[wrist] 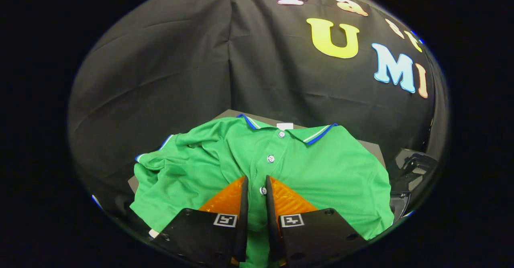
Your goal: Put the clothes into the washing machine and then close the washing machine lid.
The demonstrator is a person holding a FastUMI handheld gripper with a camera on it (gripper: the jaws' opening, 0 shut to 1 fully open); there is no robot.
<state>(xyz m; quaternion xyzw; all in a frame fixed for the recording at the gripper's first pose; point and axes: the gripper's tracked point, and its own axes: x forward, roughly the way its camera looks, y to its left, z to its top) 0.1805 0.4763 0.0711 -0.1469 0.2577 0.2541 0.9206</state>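
Green shirt [321, 167] spread flat, collar pointing away, placket pinched between nearly closed fingers [245, 195] of gripper [255, 185], ready for lifting.

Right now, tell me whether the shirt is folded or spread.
Spread: green polo shirt lies front-up, collar beyond the gripper, whose fingers pinch its button placket.

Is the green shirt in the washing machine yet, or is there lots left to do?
Not yet. The green polo shirt lies spread on the grey surface. The hand-held gripper pinches its button strip between nearly closed fingers. Left: carry it to the machine, drop it in, close the lid.
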